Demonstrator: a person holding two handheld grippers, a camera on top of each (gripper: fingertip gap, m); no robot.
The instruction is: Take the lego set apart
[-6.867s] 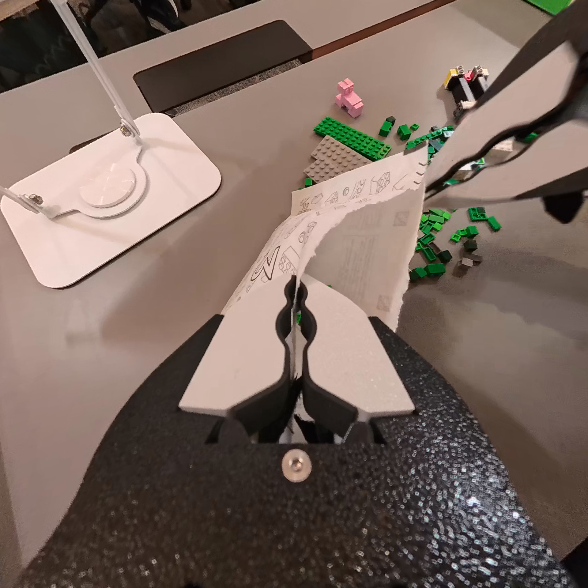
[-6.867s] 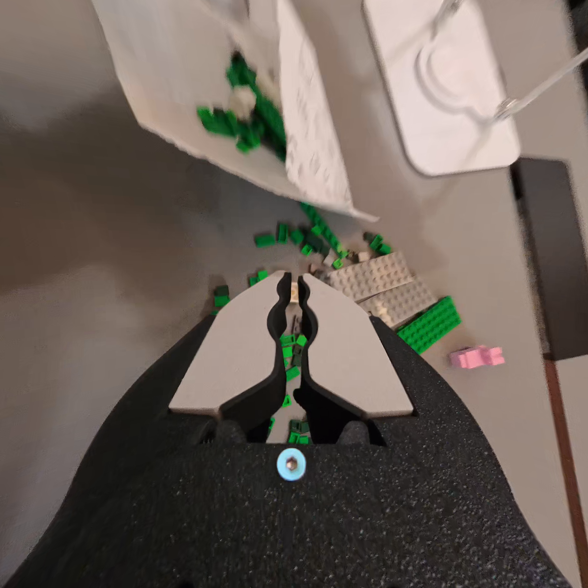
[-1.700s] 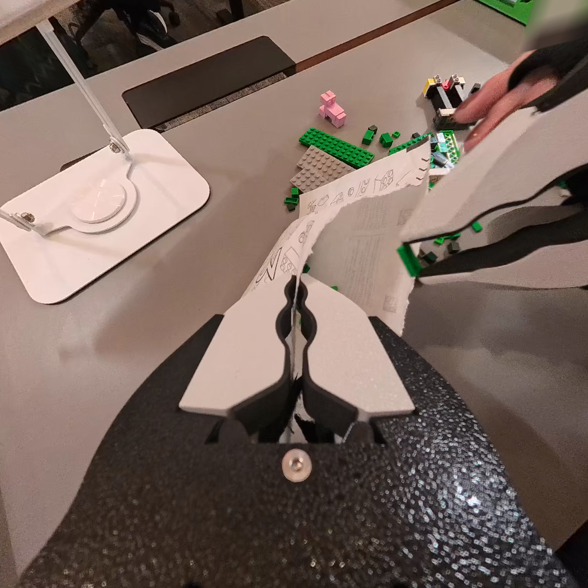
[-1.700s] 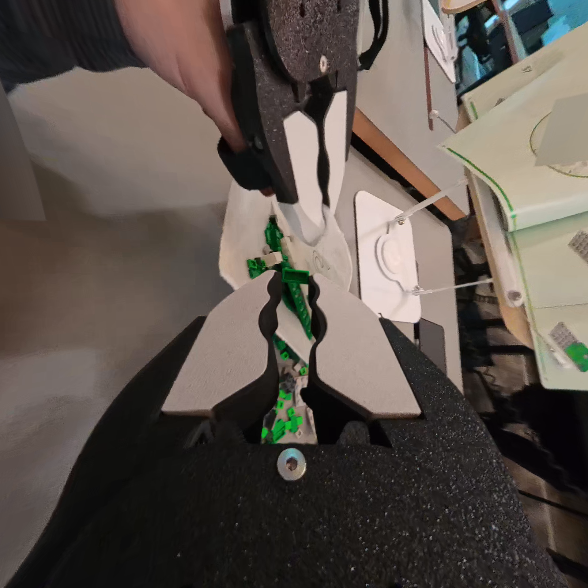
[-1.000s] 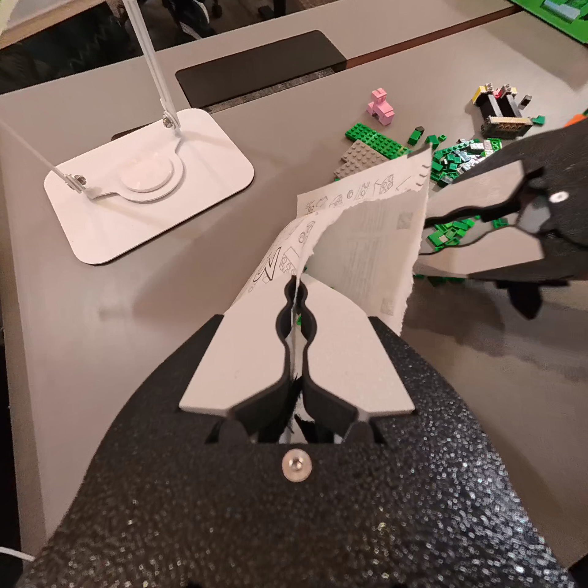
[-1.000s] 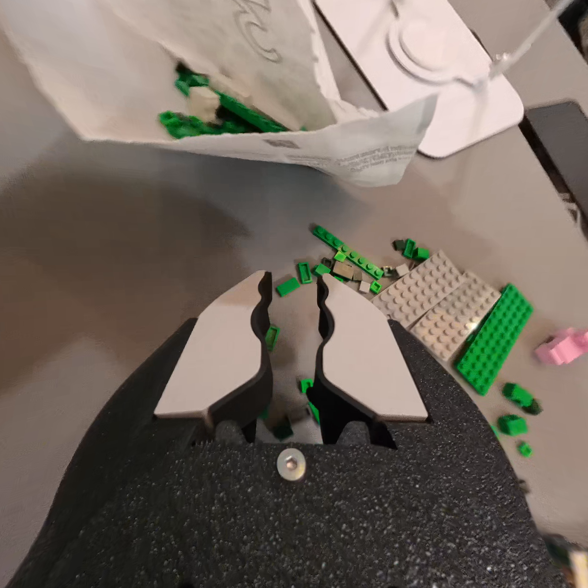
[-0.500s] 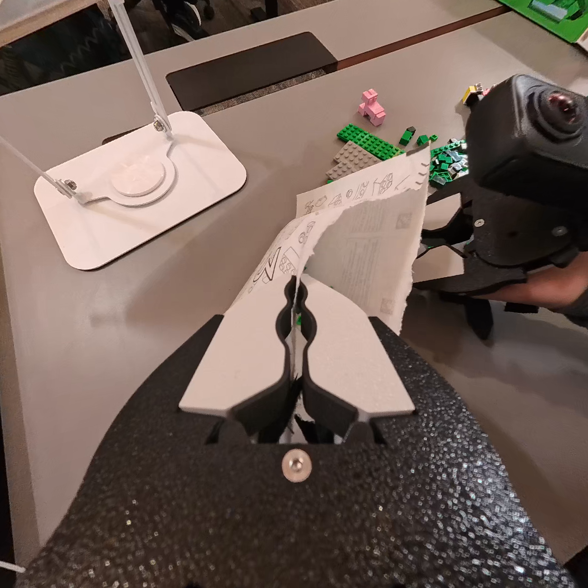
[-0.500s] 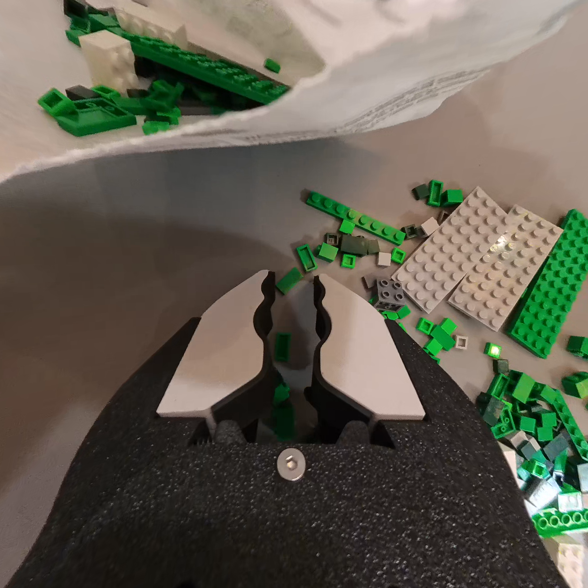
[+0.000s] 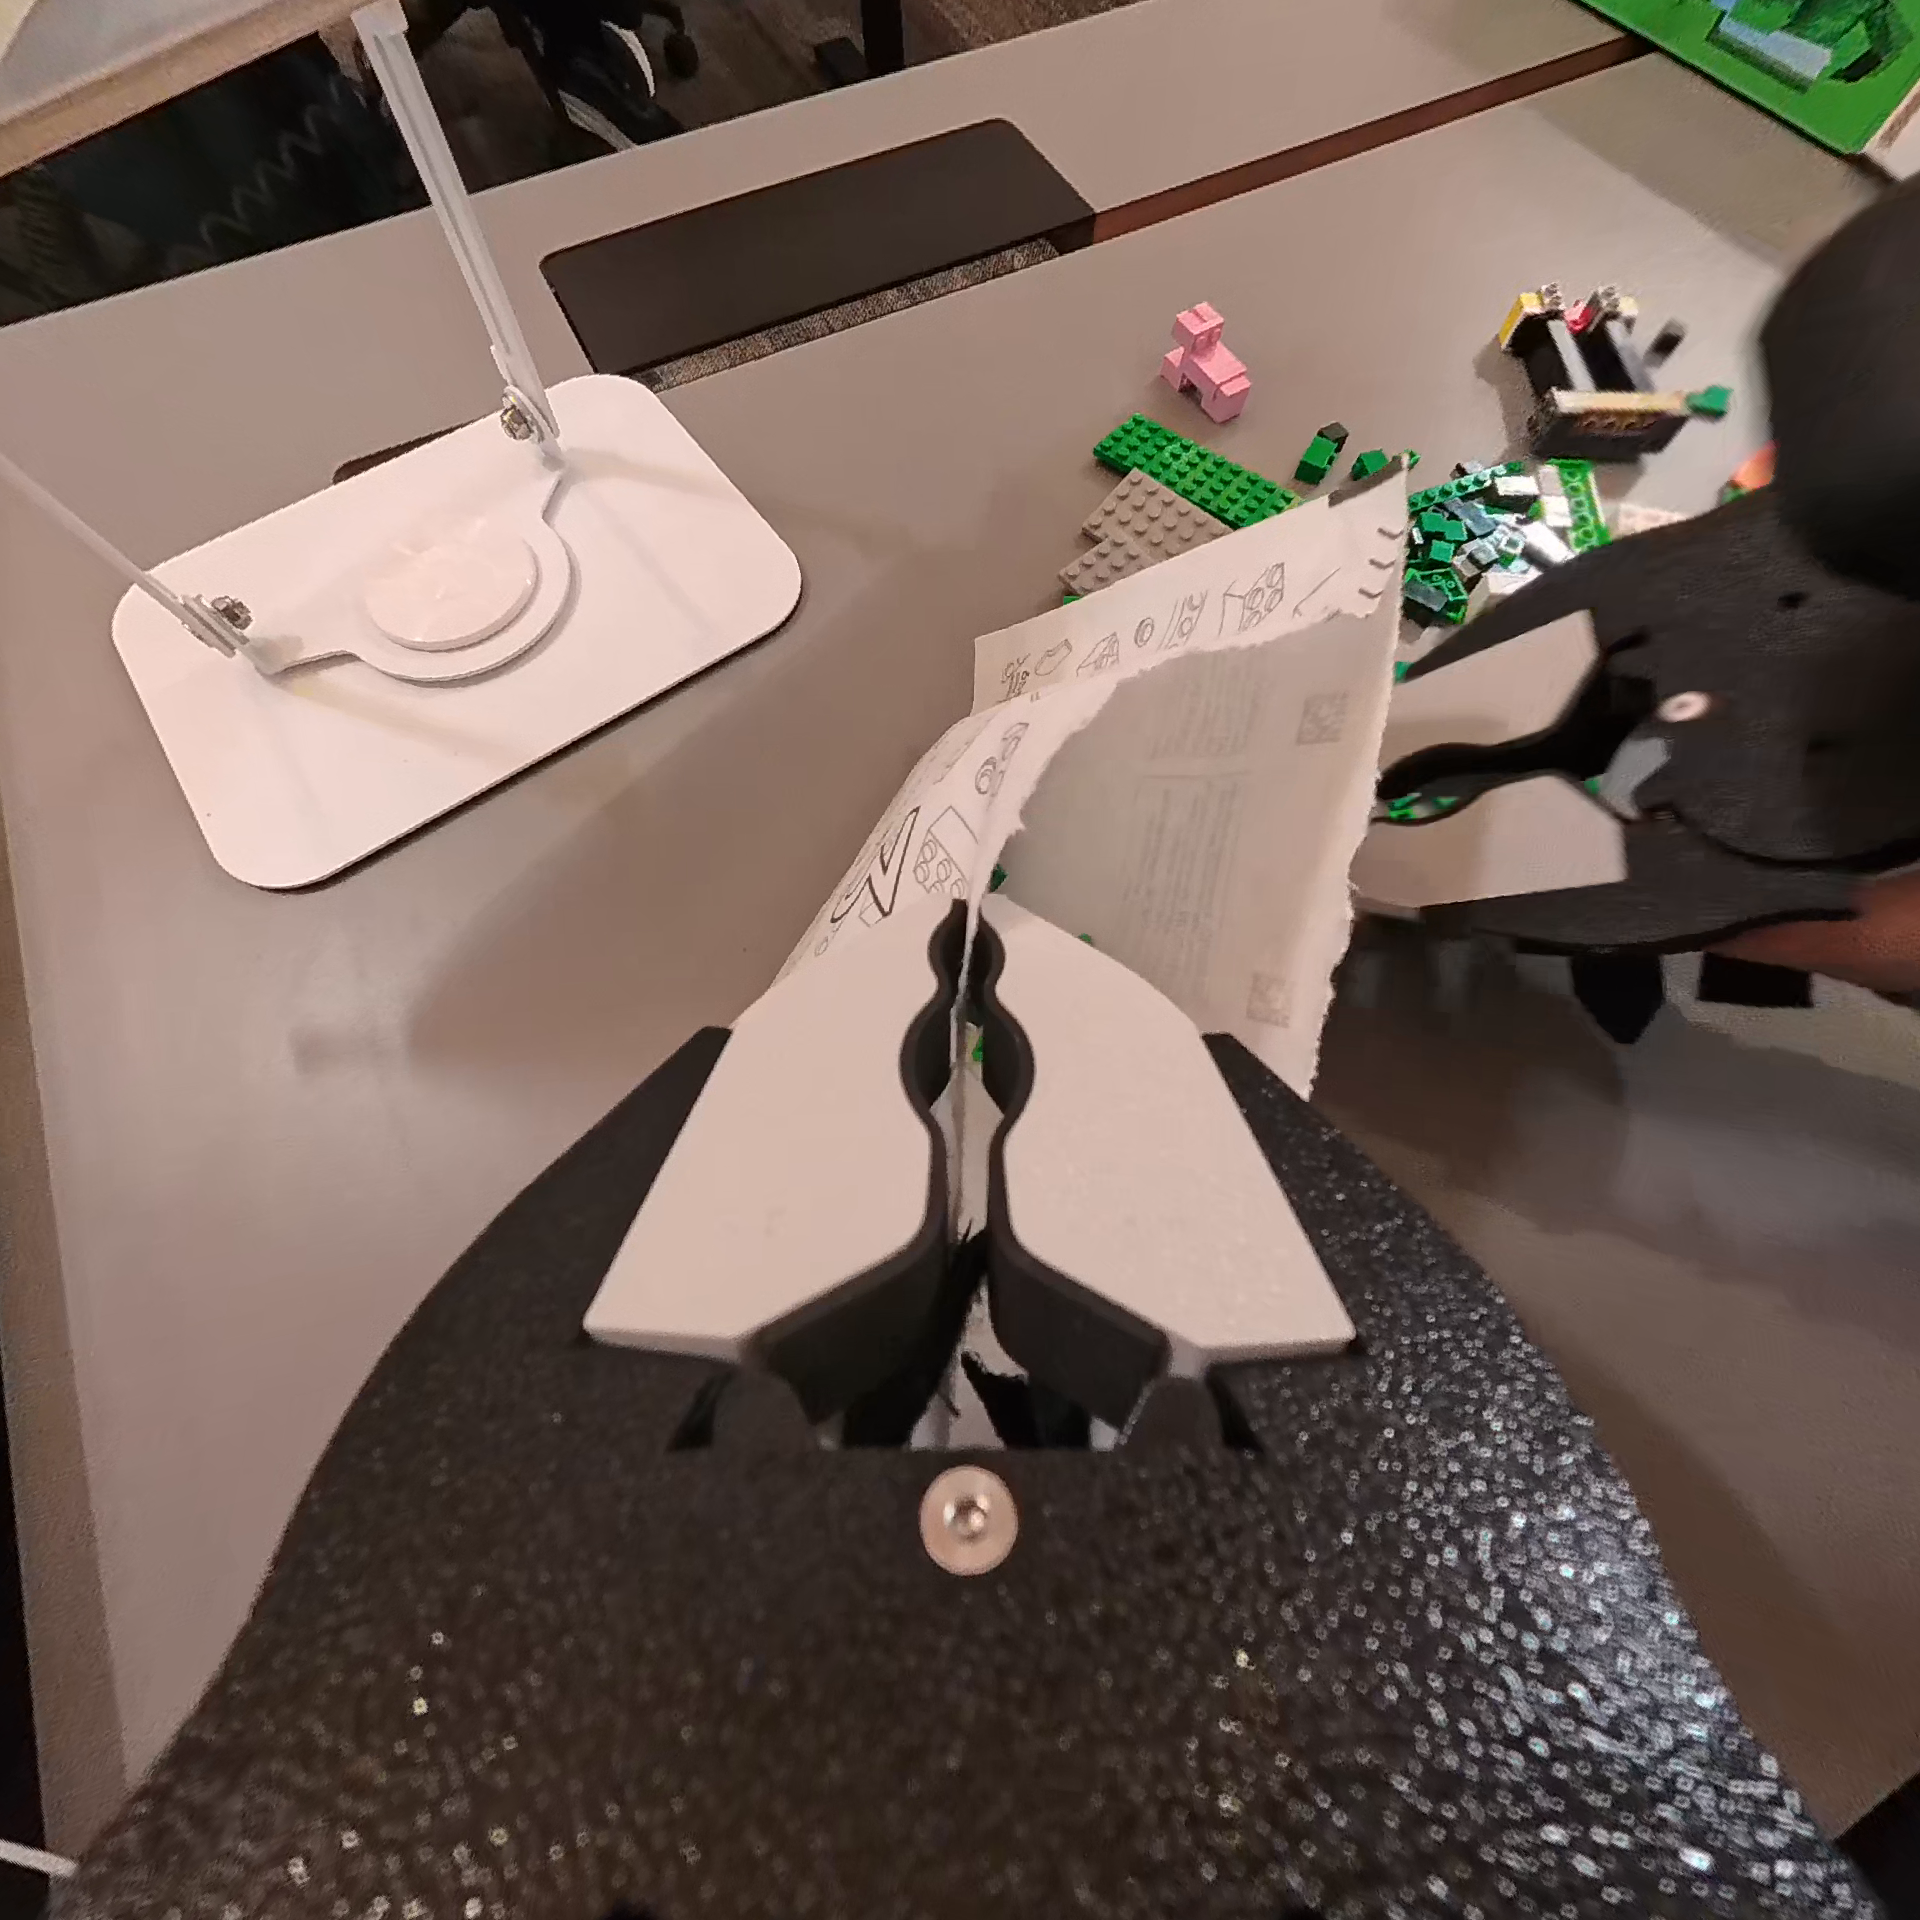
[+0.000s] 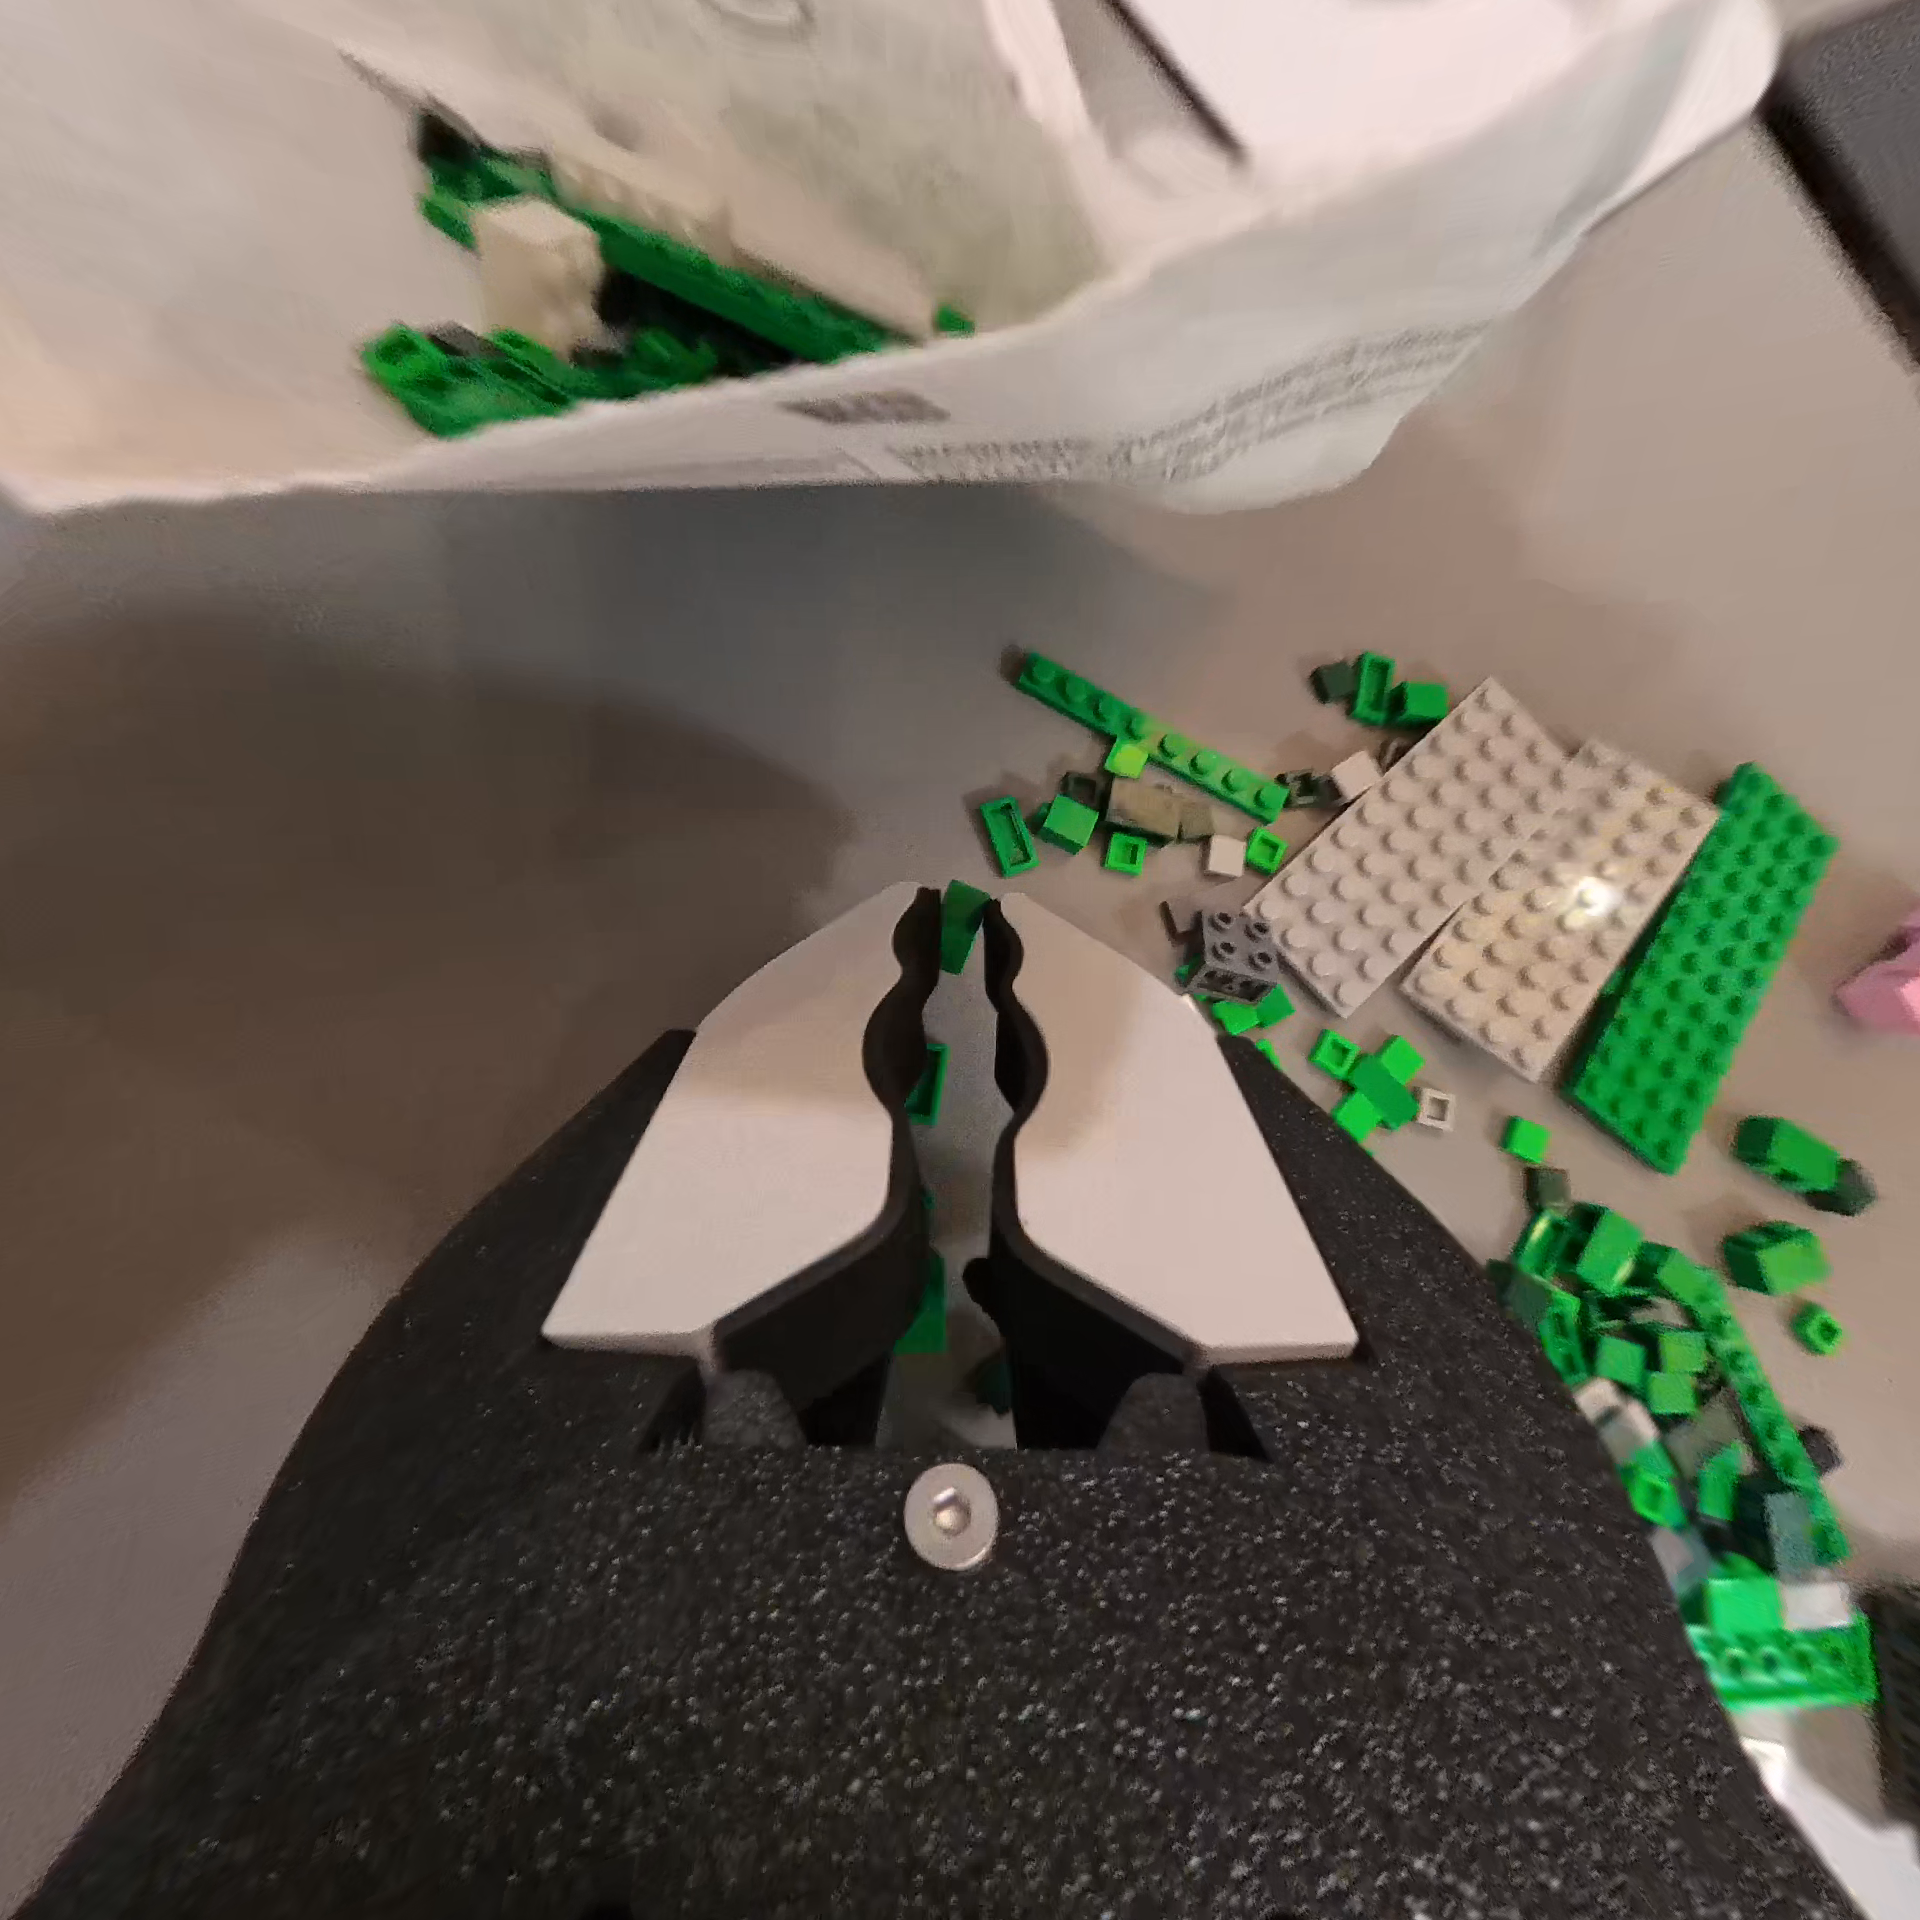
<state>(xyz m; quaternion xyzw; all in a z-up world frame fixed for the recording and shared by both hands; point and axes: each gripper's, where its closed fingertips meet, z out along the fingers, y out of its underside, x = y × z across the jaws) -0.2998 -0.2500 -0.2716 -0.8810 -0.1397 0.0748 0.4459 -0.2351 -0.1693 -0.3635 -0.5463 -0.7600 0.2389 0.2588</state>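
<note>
Green, light and slippery, a small tile point(image 10: 961, 920) sits pinched at mid-frame in the right gripper point(image 10: 961, 925), best held by its edges, while the left gripper point(image 9: 966, 935) clamps the flimsy paper bag point(image 9: 1174, 790).

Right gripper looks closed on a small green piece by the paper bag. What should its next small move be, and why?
Probably lift the right gripper and carry its small green piece up over the open mouth of the paper bag. The left gripper holds that bag open, green bricks already lie inside, and the fingertips look nearly closed on the piece.
</note>
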